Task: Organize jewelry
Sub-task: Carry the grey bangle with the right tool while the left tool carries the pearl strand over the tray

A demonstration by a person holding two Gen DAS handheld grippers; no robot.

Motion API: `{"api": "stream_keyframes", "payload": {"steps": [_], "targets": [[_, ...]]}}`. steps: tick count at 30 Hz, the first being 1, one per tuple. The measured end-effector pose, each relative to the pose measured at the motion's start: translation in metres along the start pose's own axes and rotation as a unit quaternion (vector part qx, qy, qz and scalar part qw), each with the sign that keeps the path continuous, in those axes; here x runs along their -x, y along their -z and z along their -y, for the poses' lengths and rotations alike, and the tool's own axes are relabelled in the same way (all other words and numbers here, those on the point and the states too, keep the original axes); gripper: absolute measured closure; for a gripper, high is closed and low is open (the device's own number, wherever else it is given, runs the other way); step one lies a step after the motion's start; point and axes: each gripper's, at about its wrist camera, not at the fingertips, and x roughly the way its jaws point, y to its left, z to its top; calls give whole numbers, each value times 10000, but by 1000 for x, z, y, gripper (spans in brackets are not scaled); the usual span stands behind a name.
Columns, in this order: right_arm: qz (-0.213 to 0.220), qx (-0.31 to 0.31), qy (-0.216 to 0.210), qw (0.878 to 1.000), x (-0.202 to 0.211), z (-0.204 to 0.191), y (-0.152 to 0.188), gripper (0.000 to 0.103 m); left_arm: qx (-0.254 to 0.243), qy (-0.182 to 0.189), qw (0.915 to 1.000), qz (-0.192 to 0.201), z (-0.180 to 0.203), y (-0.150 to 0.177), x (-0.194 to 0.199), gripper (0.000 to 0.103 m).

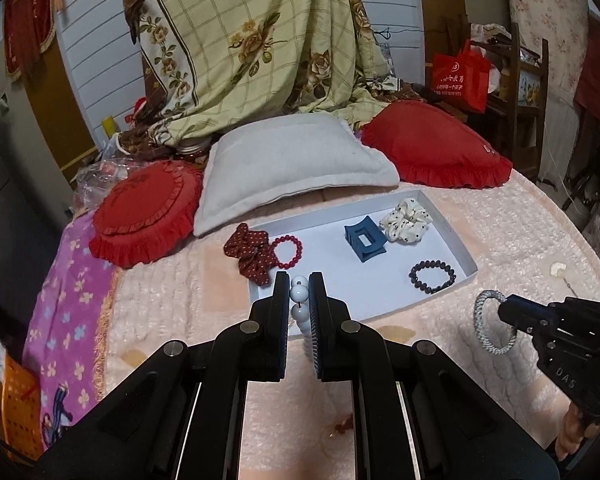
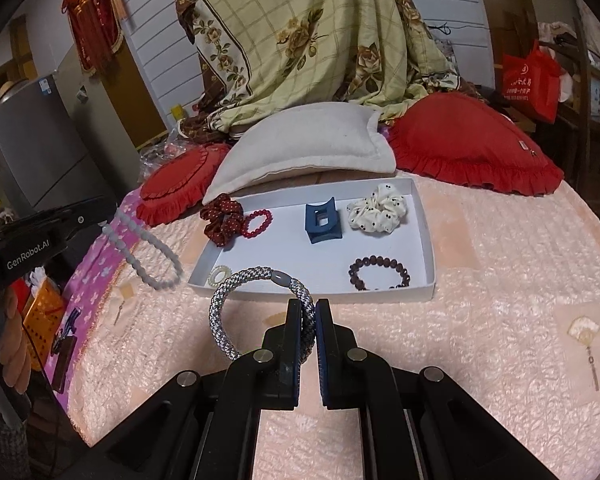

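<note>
I am working over a bed with a peach quilted cover (image 2: 480, 248). Behind the shallow white cardboard tray (image 2: 427, 240) lie a grey-white pillow (image 2: 300, 140), a round red frilled cushion (image 1: 144, 216) and a heart-shaped red frilled cushion (image 2: 472, 140), with a floral checked sheet (image 1: 252, 36) draped above them. None of these blocks the tray from my side.

Inside the tray I see a dark red dotted scrunchie (image 2: 220, 218) at the far left corner, partly over the rim, touching a red bead bracelet (image 2: 257, 222). A blue plastic claw clip (image 2: 322, 222) stands mid-tray, just beside a cream scrunchie with dark dots (image 2: 376, 210). A dark brown bead bracelet (image 2: 380, 272) lies near the front right corner, and a small pale coil hair tie (image 2: 220, 276) at the front left.

My left gripper (image 1: 299, 288) is pinched tight on a string of milky white round beads (image 1: 299, 293), held off the bed in front of the tray's left end; in the right wrist view the strand hangs in a loop.

My right gripper (image 2: 309, 308) is clamped on a silver-grey braided rope bracelet (image 2: 260, 276) with a smooth grey bead, held upright just before the tray's front rim.

The left gripper's body reads "GenRobot.AI"; the right one shows "DAS". A red shopping bag (image 1: 460, 74) carries white print I cannot read.
</note>
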Motion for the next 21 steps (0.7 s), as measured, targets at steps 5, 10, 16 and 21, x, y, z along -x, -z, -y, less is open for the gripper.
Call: {"api": "stream_keyframes", "payload": {"steps": [5,10,16,21], "targets": [[-113,-38,27,9999,-21,0,-10,97,-51,-7,10000,-67,5,-9,-18,95],[-173,-194,-22,9997,-40,1,-20,97,4,-46,9999,-147,3,-22,-41,95],[-202,-151,46,9997,-66,-2,-36,97,264,-53,9985,-474,-6,-38,-79,95],[-297,-67,102,9995,-91,-5,-47,97,273,-134,9972,-690,-6,-48,-112,95]]}}
